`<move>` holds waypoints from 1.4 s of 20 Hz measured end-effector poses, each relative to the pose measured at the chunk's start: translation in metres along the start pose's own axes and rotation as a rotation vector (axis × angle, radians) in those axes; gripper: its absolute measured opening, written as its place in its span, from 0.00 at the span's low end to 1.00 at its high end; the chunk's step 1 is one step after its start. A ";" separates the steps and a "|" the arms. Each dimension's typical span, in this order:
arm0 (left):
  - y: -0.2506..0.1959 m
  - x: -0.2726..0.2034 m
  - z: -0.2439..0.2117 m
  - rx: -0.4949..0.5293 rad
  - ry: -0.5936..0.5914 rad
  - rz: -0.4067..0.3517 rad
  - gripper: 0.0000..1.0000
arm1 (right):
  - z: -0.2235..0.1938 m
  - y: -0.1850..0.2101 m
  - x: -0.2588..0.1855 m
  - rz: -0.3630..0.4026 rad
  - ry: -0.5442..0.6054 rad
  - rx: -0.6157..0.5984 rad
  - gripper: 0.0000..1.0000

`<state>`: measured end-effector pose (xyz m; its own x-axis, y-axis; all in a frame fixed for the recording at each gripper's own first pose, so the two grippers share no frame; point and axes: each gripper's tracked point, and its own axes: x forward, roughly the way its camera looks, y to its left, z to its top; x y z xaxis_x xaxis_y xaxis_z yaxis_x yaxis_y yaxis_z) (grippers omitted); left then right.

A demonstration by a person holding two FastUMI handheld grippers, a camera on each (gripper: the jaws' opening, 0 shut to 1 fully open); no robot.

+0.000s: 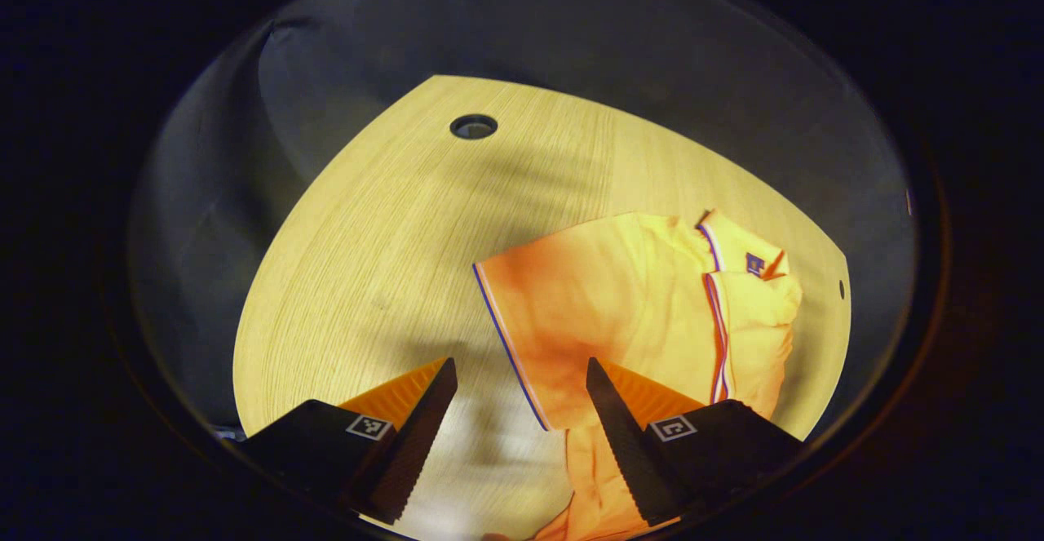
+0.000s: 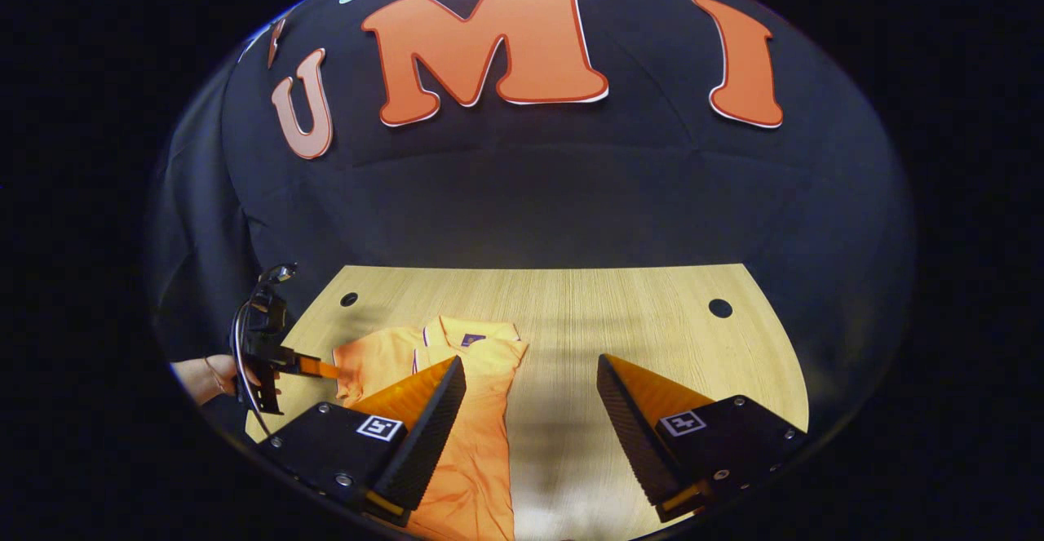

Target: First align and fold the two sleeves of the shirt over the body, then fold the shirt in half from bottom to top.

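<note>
Above the wooden table [image 1: 367, 280], the left gripper [image 1: 520, 378] hangs with its jaws spread wide and nothing between them; the striped cuff edge of the shirt's near sleeve [image 1: 555, 321] lies just below and between the fingers, so the tool appears lined up to take that hem. The sleeve is spread flat outward from the body, not yet folded over. Beyond it, the orange shirt [image 1: 652, 296] lies collar [image 1: 746, 259] away from this camera, near the table's far edge.

Over the bare wood to the shirt's other side, the right gripper [image 2: 530, 382] is likewise released, jaws parted and empty. Its left finger overlaps the shirt [image 2: 477, 443] in the picture, but no contact can be confirmed. From this view the garment lies lengthwise, collar [image 2: 473, 333] toward the booth wall, its far sleeve [image 2: 371, 361] extended toward the other gripper [image 2: 314, 368], held by a hand [image 2: 208, 378] at the table's edge.

Judgement: the sleeve-folding step is at its outset. The side of the shirt nearer the right gripper looks already narrow, though whether that sleeve is folded in cannot be told. Risk noted: a pinch on the cuff alone may drag the body fabric and spoil alignment.
</note>
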<state>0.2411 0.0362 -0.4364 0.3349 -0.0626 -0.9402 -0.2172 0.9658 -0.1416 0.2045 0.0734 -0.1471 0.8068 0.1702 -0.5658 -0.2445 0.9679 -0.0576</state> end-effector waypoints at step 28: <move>-0.033 -0.043 0.038 -0.069 -0.092 -0.086 0.02 | -0.009 -0.037 -0.011 -0.026 -0.020 0.050 0.99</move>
<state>0.2683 0.0161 -0.3794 0.4368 -0.1178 -0.8918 -0.2457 0.9380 -0.2443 0.1998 0.0338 -0.1465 0.8232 0.1477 -0.5482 -0.1965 0.9800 -0.0311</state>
